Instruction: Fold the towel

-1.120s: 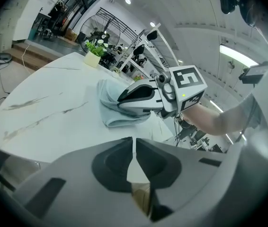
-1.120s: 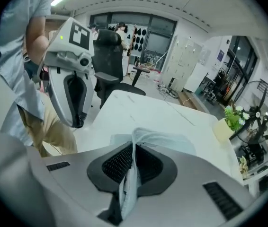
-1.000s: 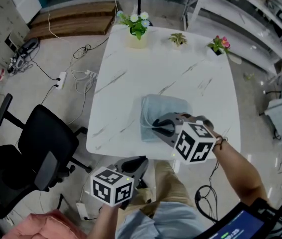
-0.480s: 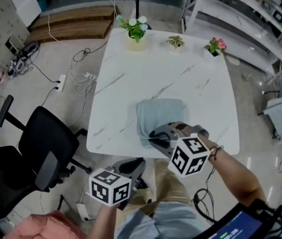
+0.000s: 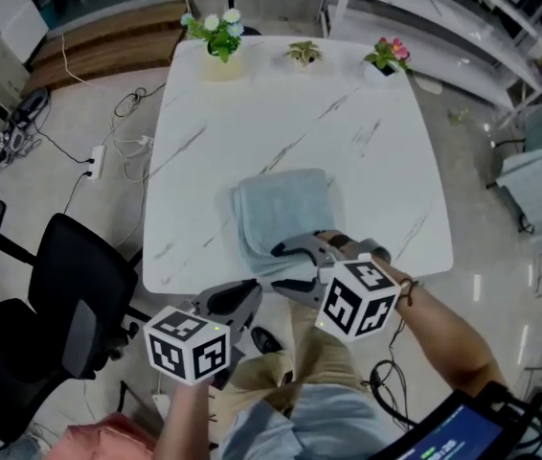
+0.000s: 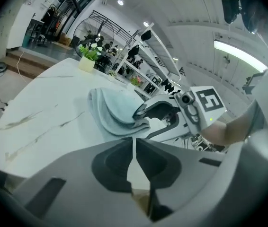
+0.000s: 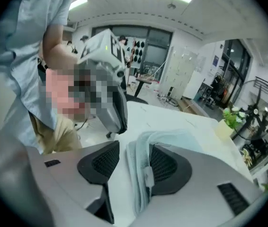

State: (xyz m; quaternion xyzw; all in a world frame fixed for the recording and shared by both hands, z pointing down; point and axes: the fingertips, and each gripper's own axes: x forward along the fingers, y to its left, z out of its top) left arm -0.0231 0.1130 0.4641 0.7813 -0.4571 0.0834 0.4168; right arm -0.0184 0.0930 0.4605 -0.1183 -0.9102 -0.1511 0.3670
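Two jaws of right gripper point(image 5: 288, 266) just opened wide around folded towel's point(image 5: 283, 209) near edge; left gripper point(image 5: 242, 300) pinched, empty. Withdraw straight, no dragging.

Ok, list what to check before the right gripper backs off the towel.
1. Release by the right gripper: ok. Its jaws have just been opening and stand apart.
2. Jaws free of the towel: not ok. Its edge is between them, lying against one jaw.
3. Fold: ok. The towel lies in stacked layers.
4. Towel on the table: ok, near the front edge.
5. The left gripper: ok. Shut, empty, short of the towel.
6. Potted plants: ok, at the far edge, apart from the towel.
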